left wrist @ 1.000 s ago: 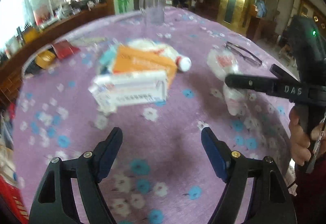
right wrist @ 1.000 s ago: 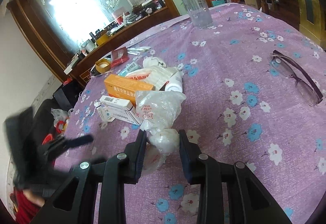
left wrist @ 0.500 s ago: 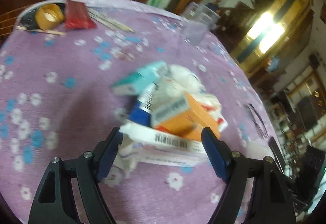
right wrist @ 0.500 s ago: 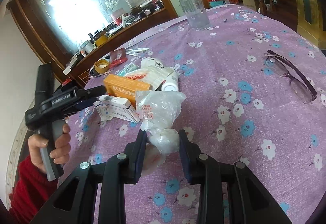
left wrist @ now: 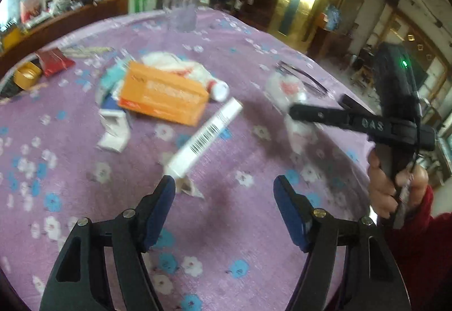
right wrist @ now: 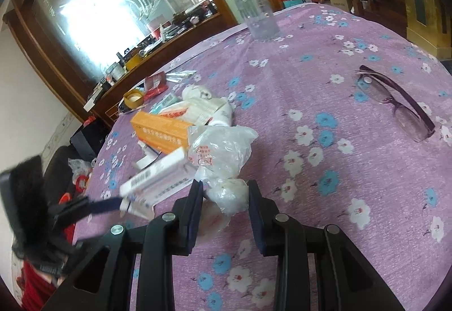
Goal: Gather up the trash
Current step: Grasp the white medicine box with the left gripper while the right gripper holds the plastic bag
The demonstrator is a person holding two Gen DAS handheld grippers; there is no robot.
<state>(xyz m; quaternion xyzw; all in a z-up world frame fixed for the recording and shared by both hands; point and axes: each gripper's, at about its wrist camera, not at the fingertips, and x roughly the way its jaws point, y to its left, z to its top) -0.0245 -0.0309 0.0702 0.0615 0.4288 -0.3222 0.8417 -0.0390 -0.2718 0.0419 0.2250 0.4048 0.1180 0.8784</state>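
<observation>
So the trash is mostly one messy heap on the purple flowered cloth. A long white carton with a barcode (left wrist: 207,133) lies slanted, its near end with a torn flap right at the tip of the left jaw, not between the two. Beyond it, further out from those jaws, sits an orange box (left wrist: 163,97) tilted on top of a small white box (left wrist: 113,130) with its flap open, a teal packet and crumpled white wrappers (left wrist: 180,68), plus a white bottle end. The clear plastic bag (right wrist: 223,158), knotted and stuffed, sits pinched between the right jaws at its bunched lower part.
</observation>
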